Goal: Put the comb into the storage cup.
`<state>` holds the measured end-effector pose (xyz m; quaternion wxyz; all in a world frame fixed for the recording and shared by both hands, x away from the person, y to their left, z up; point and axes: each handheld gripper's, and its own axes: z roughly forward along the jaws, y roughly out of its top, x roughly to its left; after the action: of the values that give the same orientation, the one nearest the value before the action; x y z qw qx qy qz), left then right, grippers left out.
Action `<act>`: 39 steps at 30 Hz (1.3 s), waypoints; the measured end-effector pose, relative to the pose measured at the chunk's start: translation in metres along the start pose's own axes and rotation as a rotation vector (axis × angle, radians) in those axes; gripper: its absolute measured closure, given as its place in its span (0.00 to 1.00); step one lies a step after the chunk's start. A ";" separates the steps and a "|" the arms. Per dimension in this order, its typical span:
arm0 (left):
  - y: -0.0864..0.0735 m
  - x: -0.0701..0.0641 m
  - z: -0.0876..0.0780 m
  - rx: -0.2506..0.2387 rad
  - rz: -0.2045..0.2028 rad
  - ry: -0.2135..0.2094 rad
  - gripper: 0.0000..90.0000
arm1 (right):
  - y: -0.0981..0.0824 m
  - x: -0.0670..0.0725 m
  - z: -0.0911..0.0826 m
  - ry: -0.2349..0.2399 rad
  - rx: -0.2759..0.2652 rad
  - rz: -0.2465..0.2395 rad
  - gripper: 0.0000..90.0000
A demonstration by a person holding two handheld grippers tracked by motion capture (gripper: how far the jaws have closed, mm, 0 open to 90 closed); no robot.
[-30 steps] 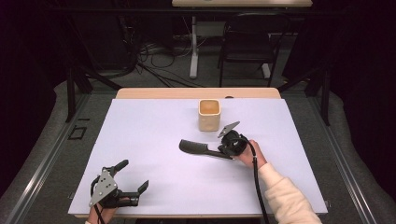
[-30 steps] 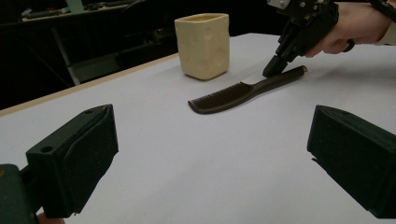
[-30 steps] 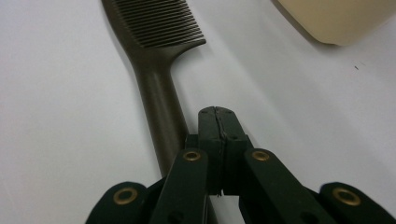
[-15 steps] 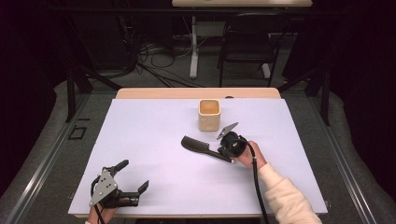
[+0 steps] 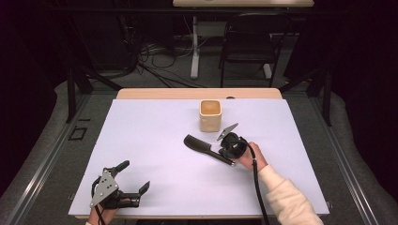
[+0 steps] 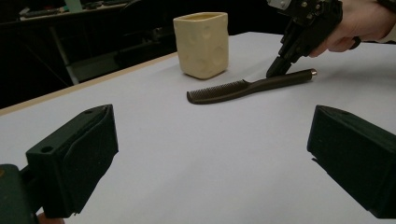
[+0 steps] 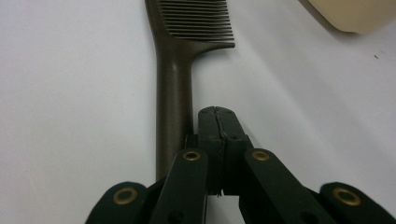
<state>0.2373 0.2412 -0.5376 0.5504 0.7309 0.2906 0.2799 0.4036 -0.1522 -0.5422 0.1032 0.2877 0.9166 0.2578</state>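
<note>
Right gripper (image 7: 218,116) jaws were fully closed, pads pressed together with nothing between them, tips down on the table just beside the comb (image 7: 175,88) handle, on its far side. They looked to be touching the handle's edge or a hair off it; couldn't tell which. So no grip on the comb: it lay flat on the white table cover (image 5: 155,140), mid-table, toothed end pointing left, handle end to the right under the right hand (image 5: 248,157). From the left gripper view the closed tips (image 6: 279,69) sat right against the handle near its metal-capped end. The cream cup (image 5: 210,115) stood upright just beyond the comb, near but apart, and looked empty from above. Left gripper (image 5: 133,180) jaws were wide open, holding nothing, parked at the near-left corner of the table, well apart from both items, pointing toward them. Judgement on progress: early. Work in hand looked like nudging or repositioning the comb with closed tips, likely ahead of a pickup toward the cup. Nothing lifted, nothing in the cup. Left to do: open, straddle the handle, clamp, lift, place.
</note>
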 end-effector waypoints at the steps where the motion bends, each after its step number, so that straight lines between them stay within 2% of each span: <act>1: 0.000 0.000 0.000 0.000 0.000 0.000 0.02 | 0.000 0.000 0.000 -0.002 0.004 0.001 1.00; 9: 0.000 0.000 0.000 0.001 0.001 0.002 0.02 | 0.001 0.002 0.000 0.003 0.009 -0.004 1.00; 11: 0.000 0.000 0.000 0.000 0.001 0.002 0.02 | 0.001 0.002 -0.001 -0.013 0.005 0.004 0.99; 17: 0.000 0.000 0.000 0.002 0.001 0.001 0.02 | 0.002 -0.002 -0.008 -0.032 -0.012 -0.004 0.90; 20: 0.000 0.000 0.000 0.000 -0.001 0.001 0.02 | 0.002 -0.001 -0.011 -0.066 -0.021 -0.017 0.87; 22: 0.000 0.000 0.000 0.002 0.001 0.000 0.02 | 0.002 -0.002 -0.012 -0.072 -0.021 -0.027 0.84; 23: 0.000 0.000 0.000 0.001 0.002 0.000 0.02 | 0.002 -0.002 -0.013 -0.085 -0.013 -0.028 0.79; 30: 0.000 -0.001 0.001 0.000 -0.001 0.000 0.02 | 0.003 -0.005 -0.018 -0.121 -0.010 -0.026 0.69; 34: 0.000 0.000 0.000 0.000 -0.001 0.001 0.02 | 0.004 -0.006 -0.022 -0.125 -0.014 -0.016 0.60; 39: 0.000 0.000 0.000 0.000 -0.001 0.002 0.02 | 0.007 -0.006 -0.028 -0.102 -0.023 -0.020 0.50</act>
<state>0.2373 0.2409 -0.5376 0.5502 0.7306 0.2916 0.2803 0.4023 -0.1625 -0.5143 0.1556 0.2902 0.9100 0.2522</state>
